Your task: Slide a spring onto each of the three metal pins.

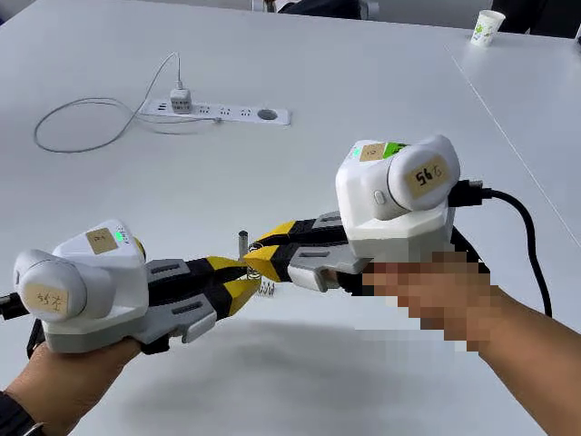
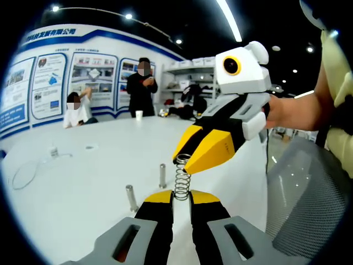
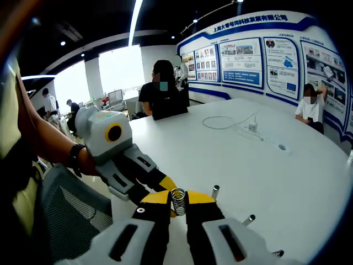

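Steel spring (image 2: 181,176), axis running tip to tip, clamped endwise by left tongs (image 2: 182,194) and right tongs (image 3: 178,199).

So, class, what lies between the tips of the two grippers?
A spring, seen in the left gripper view, held by left gripper below and right gripper above.

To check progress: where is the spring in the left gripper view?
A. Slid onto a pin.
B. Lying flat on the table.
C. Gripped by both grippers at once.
C: the left gripper grips the bottom of the spring and the right gripper pinches its top; the pin behind is bare.
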